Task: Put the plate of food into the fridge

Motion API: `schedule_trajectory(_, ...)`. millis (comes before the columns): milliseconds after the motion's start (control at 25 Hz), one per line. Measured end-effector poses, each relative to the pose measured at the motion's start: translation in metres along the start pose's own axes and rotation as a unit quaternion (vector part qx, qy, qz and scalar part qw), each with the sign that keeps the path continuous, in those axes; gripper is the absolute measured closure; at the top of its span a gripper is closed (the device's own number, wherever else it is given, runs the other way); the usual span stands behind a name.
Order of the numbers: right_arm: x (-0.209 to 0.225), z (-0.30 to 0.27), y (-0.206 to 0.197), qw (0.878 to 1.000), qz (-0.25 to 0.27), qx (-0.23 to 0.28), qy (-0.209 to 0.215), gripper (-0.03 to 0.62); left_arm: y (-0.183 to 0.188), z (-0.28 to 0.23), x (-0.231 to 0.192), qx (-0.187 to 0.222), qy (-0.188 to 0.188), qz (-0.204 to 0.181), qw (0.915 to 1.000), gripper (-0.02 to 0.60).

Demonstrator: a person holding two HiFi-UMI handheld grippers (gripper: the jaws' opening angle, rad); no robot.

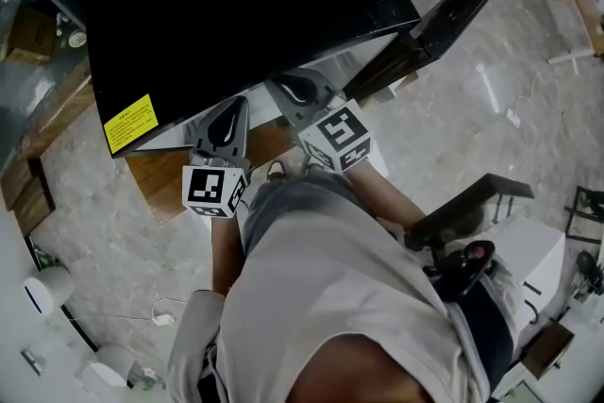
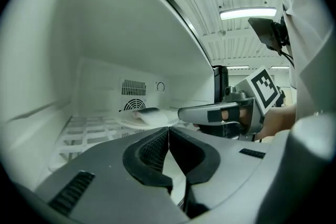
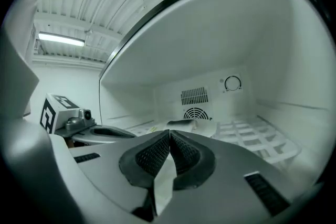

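Note:
A white plate of food [image 2: 144, 117] rests on the wire shelf [image 2: 86, 131] deep inside the small white-lined fridge; the right gripper view has the plate [image 3: 190, 124] in front of the round fan vent. My left gripper [image 2: 168, 129] is shut with nothing between its pads, just inside the fridge mouth and short of the plate. My right gripper [image 3: 169, 134] is shut and empty too, and in the left gripper view the right gripper [image 2: 181, 113] reaches in with its tip close to the plate. From the head view both grippers, left gripper [image 1: 226, 113] and right gripper [image 1: 294, 90], point under the fridge's black top [image 1: 245, 5].
The fridge door [image 1: 462, 0] stands swung out to the right. The fridge sits on a wooden stand [image 1: 160, 179]. A thermostat dial [image 3: 232, 83] and vent slots mark the back wall. A black chair [image 1: 467, 208] stands behind me to the right.

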State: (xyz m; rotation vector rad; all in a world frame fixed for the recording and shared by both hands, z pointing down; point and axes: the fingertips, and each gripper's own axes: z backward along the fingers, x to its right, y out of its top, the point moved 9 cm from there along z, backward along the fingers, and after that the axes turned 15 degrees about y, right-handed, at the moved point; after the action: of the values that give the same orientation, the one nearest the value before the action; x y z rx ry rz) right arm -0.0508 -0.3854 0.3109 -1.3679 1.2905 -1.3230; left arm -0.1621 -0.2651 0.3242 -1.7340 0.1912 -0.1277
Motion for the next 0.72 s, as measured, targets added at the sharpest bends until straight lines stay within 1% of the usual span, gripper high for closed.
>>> schedule_trajectory(120,0.001,0.009,0.002,1.0,0.008,0.017,-0.005,0.574,-0.006,0.01,-0.002,0.013,0.026,0.006,0.9995,0.561)
schedule_trajectory(200,-0.002,0.015,0.0,1.0,0.02,0.023,0.002,0.574,-0.013,0.017,0.0,0.023,0.039,0.006,0.999,0.561)
schedule_trajectory(240,-0.005,0.017,-0.003,0.999,0.031,0.026,0.011,0.575,-0.018,0.022,0.002,0.021,0.046,0.004,0.9987,0.561)
schedule_trajectory(320,-0.012,0.021,-0.014,0.998,0.053,0.031,0.033,0.576,-0.03,0.035,0.012,0.001,0.064,0.003,0.998,0.561)
schedule_trajectory(400,-0.016,0.029,-0.031,0.997,0.063,0.024,0.047,0.576,-0.045,0.045,0.026,-0.019,0.073,0.01,0.9971,0.561)
schedule_trajectory(520,-0.022,0.038,-0.054,0.996,0.071,0.006,0.057,0.577,-0.066,0.066,0.04,-0.028,0.088,0.019,0.9956,0.561)
schedule_trajectory(640,-0.024,0.043,-0.062,0.996,0.068,-0.006,0.063,0.577,-0.07,0.087,0.048,-0.009,0.127,0.024,0.9915,0.561)
schedule_trajectory(720,-0.018,0.047,-0.065,0.996,0.069,-0.007,0.058,0.577,-0.073,0.09,0.053,0.001,0.143,0.028,0.9893,0.561)
